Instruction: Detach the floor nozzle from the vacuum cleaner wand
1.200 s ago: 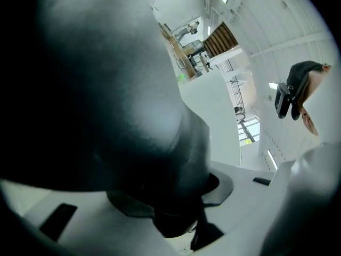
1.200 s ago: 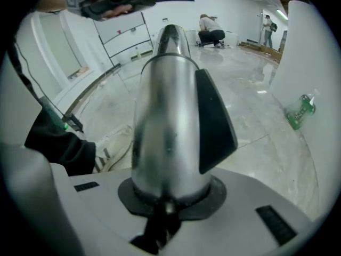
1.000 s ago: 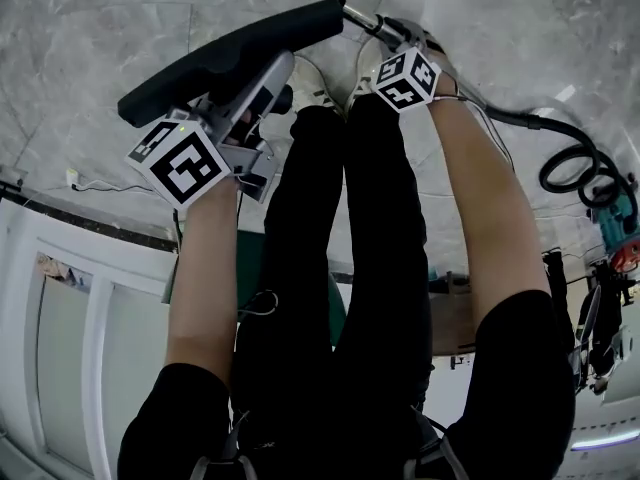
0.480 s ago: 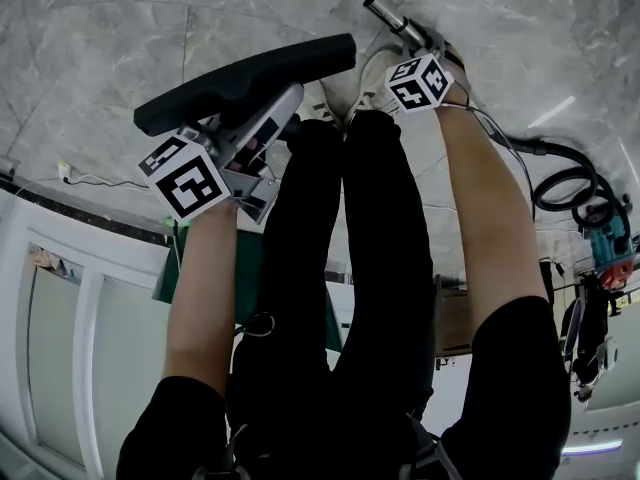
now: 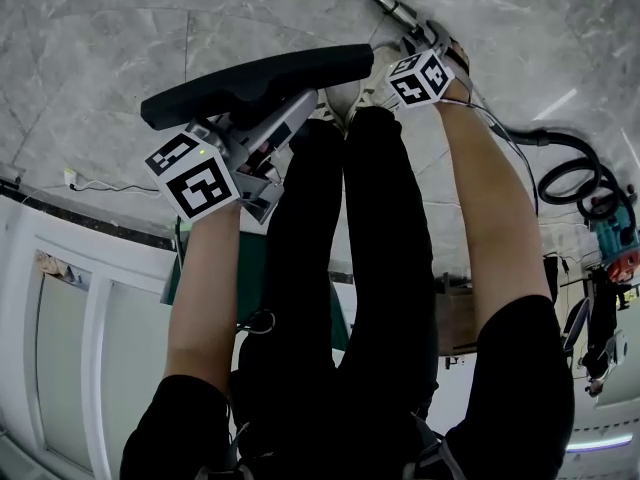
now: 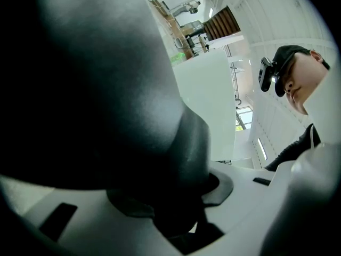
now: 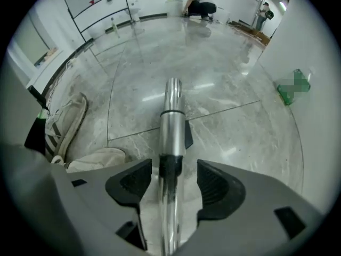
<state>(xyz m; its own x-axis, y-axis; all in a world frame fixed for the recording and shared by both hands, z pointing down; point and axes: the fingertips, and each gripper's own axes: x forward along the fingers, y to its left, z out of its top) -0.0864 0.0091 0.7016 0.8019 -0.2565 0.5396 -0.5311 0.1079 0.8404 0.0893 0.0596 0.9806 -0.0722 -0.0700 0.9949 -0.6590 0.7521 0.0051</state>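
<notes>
The black floor nozzle [image 5: 255, 80] hangs over the marble floor, apart from the wand. My left gripper [image 5: 283, 96] is shut on it. In the left gripper view the nozzle's dark body [image 6: 106, 89] fills the picture, and its neck sits between the jaws of the left gripper [image 6: 178, 199]. The metal wand [image 5: 392, 8] slants up and left from my right gripper [image 5: 425, 38]. In the right gripper view the wand [image 7: 172, 116] runs between the jaws of the right gripper [image 7: 169, 181]. Those jaws have just been opening, and a gap shows on each side of the tube.
The person's pale shoes [image 7: 90, 161] stand just left of the wand. A black hose [image 5: 575, 168] coils at the right beside a teal tool [image 5: 620, 230]. White panelled doors [image 5: 70, 318] lie at the lower left, with a white cable [image 5: 100, 182] along their edge. Another person [image 7: 200, 1] crouches far off.
The wand's free end has swung up and away from the nozzle's end, so the gap between them has grown. The nozzle and left gripper have shifted slightly right.
</notes>
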